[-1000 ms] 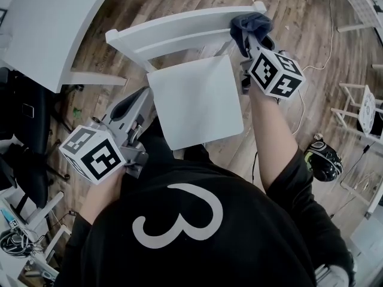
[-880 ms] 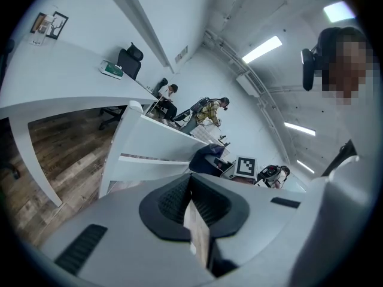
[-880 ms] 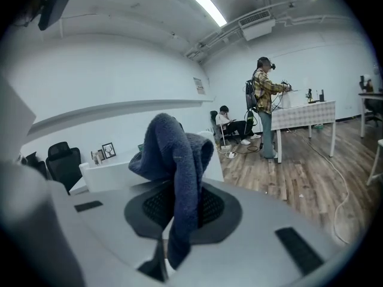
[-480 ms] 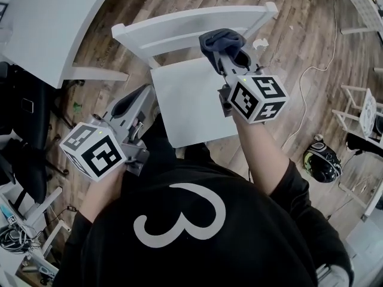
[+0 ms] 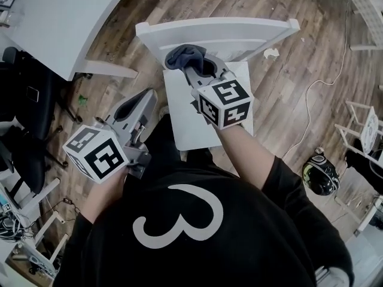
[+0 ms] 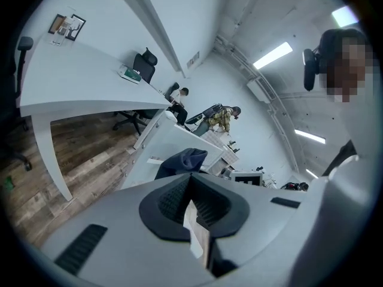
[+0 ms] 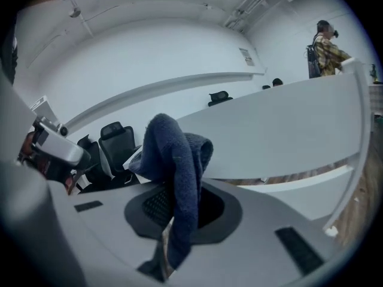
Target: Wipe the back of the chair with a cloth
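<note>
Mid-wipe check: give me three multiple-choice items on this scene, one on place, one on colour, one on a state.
1. Where is the cloth? A on the seat; B on the floor; C at the chair's back.
2. Cloth colour? A dark blue; B white; C red.
3. The right gripper is: A open, empty; B shut on the cloth; C shut, empty.
C: head view shows it by the back. A: both views show dark blue. B: its view shows cloth between the jaws.

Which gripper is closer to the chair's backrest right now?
Right. The right gripper, holding the cloth, is at the backrest near its left end; the left gripper hangs lower, off the seat's left side, apart from the backrest.
</note>
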`<action>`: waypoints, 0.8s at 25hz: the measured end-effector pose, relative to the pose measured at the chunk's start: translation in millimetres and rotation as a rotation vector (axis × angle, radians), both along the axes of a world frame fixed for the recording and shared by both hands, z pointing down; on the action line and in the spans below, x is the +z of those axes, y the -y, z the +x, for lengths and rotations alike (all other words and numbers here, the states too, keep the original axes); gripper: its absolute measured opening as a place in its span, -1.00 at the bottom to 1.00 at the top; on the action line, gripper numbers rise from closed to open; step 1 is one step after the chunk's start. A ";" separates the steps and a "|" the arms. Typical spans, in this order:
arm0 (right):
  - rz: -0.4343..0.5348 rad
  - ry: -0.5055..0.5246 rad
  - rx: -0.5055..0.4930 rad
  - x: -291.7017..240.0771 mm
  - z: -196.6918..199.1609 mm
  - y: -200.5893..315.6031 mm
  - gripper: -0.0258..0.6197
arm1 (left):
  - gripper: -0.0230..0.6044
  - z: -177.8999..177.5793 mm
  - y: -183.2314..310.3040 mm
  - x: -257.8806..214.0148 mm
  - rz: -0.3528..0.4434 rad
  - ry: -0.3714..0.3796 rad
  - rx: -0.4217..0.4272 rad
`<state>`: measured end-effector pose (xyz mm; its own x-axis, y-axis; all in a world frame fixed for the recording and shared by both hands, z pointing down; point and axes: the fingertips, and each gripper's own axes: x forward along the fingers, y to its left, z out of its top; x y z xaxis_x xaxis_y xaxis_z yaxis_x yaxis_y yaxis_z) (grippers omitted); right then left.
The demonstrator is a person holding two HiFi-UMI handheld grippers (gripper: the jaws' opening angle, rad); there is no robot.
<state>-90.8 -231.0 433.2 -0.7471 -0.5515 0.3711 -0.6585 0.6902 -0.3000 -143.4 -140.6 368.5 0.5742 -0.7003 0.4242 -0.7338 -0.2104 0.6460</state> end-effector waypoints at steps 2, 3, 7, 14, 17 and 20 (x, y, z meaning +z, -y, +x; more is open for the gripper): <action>-0.004 -0.007 -0.028 4.9 -15.0 -0.2 -0.77 | -0.89 -5.1 -1.3 0.8 -0.002 0.003 -0.010; -0.007 -0.011 -0.038 7.1 -21.3 0.9 -0.77 | -0.88 -7.8 -1.7 1.7 -0.003 0.003 -0.016; -0.013 -0.033 -0.053 15.1 -38.0 5.5 -0.77 | -0.89 -17.5 -4.6 6.0 -0.012 -0.004 -0.042; -0.030 -0.041 -0.030 25.0 -52.6 13.2 -0.77 | -0.88 -30.9 -7.6 10.7 -0.026 -0.008 -0.075; -0.032 -0.043 -0.012 26.2 -53.8 15.5 -0.77 | -0.88 -34.6 -8.4 10.9 -0.029 -0.007 -0.080; -0.019 -0.049 -0.004 25.3 -54.2 15.6 -0.77 | -0.89 -36.0 -9.0 11.5 -0.031 -0.006 -0.083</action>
